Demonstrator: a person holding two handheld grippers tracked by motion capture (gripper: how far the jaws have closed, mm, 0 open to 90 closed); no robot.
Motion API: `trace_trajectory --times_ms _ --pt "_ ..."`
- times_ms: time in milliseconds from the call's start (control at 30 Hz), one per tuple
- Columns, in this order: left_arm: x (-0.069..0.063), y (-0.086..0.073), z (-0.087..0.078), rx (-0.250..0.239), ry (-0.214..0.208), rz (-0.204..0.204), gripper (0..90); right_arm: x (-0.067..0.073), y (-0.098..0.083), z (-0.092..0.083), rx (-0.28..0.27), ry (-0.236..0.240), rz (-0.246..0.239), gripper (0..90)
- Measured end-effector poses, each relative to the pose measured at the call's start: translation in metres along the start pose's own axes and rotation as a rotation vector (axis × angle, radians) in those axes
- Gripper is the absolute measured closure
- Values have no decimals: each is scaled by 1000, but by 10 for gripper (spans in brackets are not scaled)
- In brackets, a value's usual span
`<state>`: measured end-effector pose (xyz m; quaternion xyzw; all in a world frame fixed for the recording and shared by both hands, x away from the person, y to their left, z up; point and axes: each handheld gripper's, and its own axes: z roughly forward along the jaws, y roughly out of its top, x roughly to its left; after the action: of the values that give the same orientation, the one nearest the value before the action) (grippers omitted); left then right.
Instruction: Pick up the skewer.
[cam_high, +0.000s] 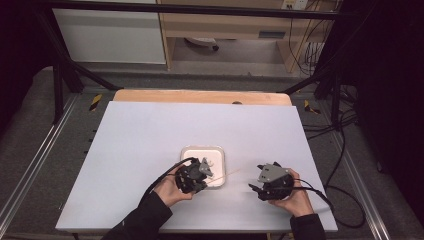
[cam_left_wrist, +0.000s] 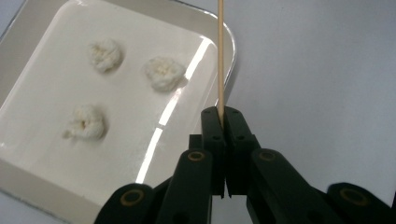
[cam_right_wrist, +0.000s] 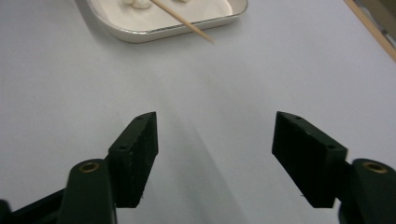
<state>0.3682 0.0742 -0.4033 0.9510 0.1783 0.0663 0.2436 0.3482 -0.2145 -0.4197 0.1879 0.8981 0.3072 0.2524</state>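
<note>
We see the left gripper (cam_left_wrist: 223, 122) pinching a thin wooden skewer (cam_left_wrist: 220, 56) by its end; its long axis runs straight out beyond the jaws, over the white tray's (cam_left_wrist: 232, 56) rim (three pale lumps inside). The right gripper (cam_right_wrist: 215, 144) stands spread, holding nothing.

Overhead plus two close tray (cam_high: 218, 150) views

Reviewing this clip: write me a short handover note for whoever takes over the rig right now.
Left gripper: shut on the skewer, which points out over the tray's rim.
Right gripper: open, holding nothing, over bare table.
Tray: mid-table, with three white pieces lying loose in it.
Done: skewer picked up.
Left: nothing is on the skewer yet; probably spear the pieces.
</note>
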Motion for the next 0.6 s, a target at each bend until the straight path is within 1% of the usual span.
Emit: trace_trajectory --times_ms 33,67,133,167,200,233,267,300,333,367,400,433,467,500,533,567,600 --pt "2 -7 -5 -24 7 -22 884 -1 -2 0 -10 1 55 283" --pt "2 -7 -5 -24 7 -22 885 -1 -2 0 -10 1 55 283" --pt "4 -14 -9 -49 14 -46 884 -2 -3 1 -9 9 107 260" --pt "6 -20 -13 -72 23 -63 884 -3 -3 2 3 18 146 233" --pt "6 -20 -13 -72 23 -63 884 -3 -3 3 12 17 162 223" --pt "7 -26 -16 -98 34 -85 884 -3 -3 3 15 19 178 212" --pt "7 -26 -16 -98 34 -85 884 -3 -3 3 15 19 178 212" --pt "8 -32 -19 -121 43 -109 884 -3 -2 5 17 22 208 171" --pt "8 -32 -19 -121 43 -109 884 -3 -2 5 18 23 224 151" --pt "9 -39 -21 -146 47 -142 884 -3 -1 6 17 31 241 132" --pt "9 -39 -21 -146 47 -142 884 -4 -1 6 14 35 260 112" --pt "11 -46 -23 -169 52 -169 884 -4 0 7 11 40 276 96" --pt "11 -46 -23 -169 52 -169 884 -4 0 7 11 40 276 96" --pt "12 -52 -25 -188 63 -195 884 -5 1 8 2 50 307 74" --pt "12 -52 -25 -188 63 -195 884 -6 2 9 -8 54 318 64" --pt "13 -59 -27 -208 74 -220 884 -6 3 10 -9 59 331 54" --pt "13 -59 -27 -208 74 -220 884 -6 4 10 -9 59 341 45"
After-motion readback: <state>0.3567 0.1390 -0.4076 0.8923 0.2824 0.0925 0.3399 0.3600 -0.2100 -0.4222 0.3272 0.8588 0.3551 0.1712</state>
